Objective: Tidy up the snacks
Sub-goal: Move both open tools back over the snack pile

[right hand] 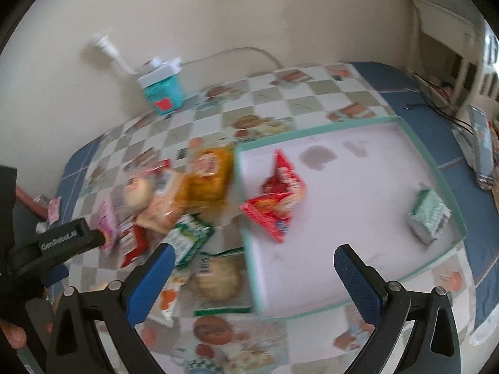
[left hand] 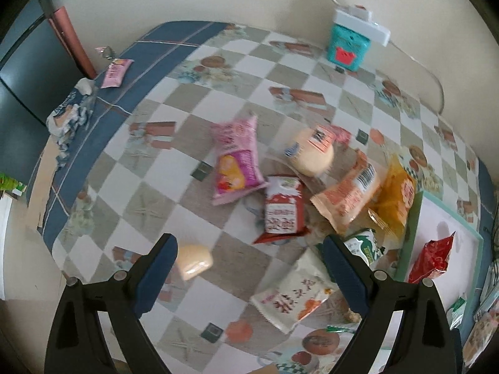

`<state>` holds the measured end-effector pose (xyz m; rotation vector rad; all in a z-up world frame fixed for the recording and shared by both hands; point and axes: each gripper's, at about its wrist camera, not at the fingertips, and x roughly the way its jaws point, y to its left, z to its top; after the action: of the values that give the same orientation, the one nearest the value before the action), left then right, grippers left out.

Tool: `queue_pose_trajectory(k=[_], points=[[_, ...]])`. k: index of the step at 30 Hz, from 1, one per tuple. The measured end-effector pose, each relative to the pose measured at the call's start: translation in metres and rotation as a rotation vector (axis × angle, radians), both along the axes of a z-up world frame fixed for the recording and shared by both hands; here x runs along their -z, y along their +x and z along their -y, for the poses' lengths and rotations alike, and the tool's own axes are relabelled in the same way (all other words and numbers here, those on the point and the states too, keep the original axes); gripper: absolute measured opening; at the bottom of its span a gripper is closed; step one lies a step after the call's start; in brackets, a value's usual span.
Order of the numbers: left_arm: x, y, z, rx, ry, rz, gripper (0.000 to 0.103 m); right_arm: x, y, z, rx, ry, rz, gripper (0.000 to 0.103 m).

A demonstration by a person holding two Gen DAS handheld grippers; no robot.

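A pile of snack packets lies on the checkered tablecloth: a pink packet (left hand: 235,159), a red-and-white packet (left hand: 282,210), an orange packet (left hand: 352,193), a yellow packet (left hand: 394,199), a white packet (left hand: 294,297) and a small wrapped cake (left hand: 193,261). A white tray (right hand: 358,193) with a teal rim holds a red packet (right hand: 279,199) and a green-white carton (right hand: 430,215). My left gripper (left hand: 249,251) is open and empty above the pile. My right gripper (right hand: 254,260) is open and empty over the tray's near left corner; the left gripper (right hand: 75,237) shows at its left.
A teal box (left hand: 347,46) with a white power strip and cable stands at the back by the wall. A crumpled wrapper (left hand: 70,118) and a small pink packet (left hand: 115,73) lie on the blue border at the left. More items sit off the table at the right (right hand: 482,146).
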<state>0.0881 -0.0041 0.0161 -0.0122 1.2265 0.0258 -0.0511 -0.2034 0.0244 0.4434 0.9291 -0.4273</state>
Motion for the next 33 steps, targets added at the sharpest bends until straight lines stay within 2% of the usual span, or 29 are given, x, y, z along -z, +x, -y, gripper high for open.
queue_pose_trajectory(k=[10, 18, 29, 33], points=[[-0.005, 0.002, -0.048, -0.067, -0.047, 0.014, 0.094, 0.002, 0.021, -0.041, -0.08, 0.015, -0.006, 0.103], [0.011, 0.006, -0.067, -0.111, -0.068, -0.038, 0.094, 0.019, 0.031, -0.049, -0.096, 0.058, -0.057, 0.103], [0.04, 0.007, -0.033, 0.021, -0.046, -0.136, 0.094, 0.058, 0.03, -0.026, -0.046, 0.073, -0.215, 0.103], [0.051, 0.003, -0.016, 0.07, -0.061, -0.178, 0.094, 0.06, 0.024, -0.008, -0.001, 0.085, -0.22, 0.103]])
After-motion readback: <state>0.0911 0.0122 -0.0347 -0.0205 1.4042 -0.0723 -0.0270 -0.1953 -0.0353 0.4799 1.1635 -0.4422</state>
